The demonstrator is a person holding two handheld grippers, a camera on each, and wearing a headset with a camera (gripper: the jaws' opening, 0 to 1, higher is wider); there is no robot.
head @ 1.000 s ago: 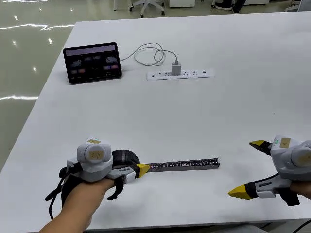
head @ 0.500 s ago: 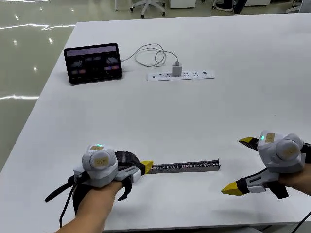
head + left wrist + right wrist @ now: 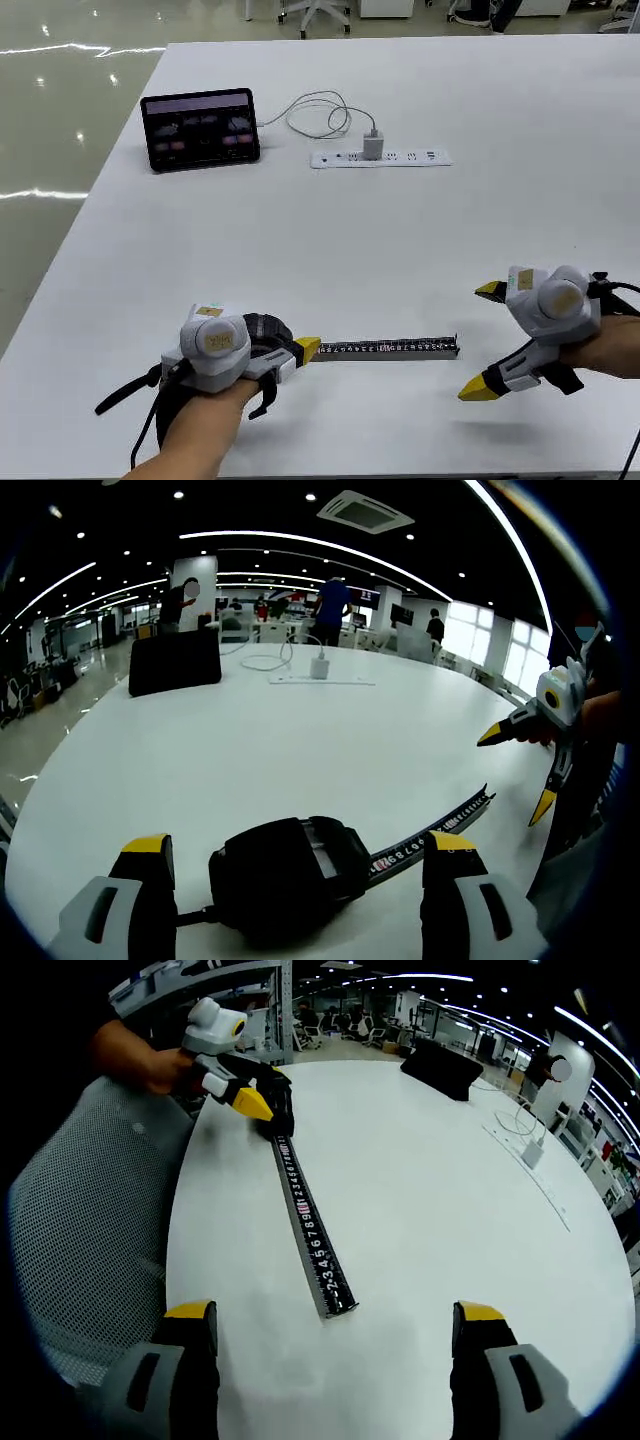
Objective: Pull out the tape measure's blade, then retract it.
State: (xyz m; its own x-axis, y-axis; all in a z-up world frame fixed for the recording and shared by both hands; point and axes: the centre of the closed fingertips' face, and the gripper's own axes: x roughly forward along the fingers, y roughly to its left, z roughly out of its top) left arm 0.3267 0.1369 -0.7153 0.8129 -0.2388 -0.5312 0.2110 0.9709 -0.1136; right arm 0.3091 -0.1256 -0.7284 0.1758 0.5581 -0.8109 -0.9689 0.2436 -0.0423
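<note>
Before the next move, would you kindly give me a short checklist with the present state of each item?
1. Blade out, flat on table: ok.
2. Right gripper open: ok.
3. Blade tip ahead between its jaws: ok.
4. Right gripper touching blade: not ok, apart.
5. Left gripper clamped on case: not ok, gaps both sides.
6. Blade locked: cannot tell.

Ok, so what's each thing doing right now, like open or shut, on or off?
Left gripper: open, jaws around the case, gaps both sides.
Right gripper: open, empty.
Blade: pulled out, lying flat.
Tablet: screen lit.
Charger: plugged into the strip.
</note>
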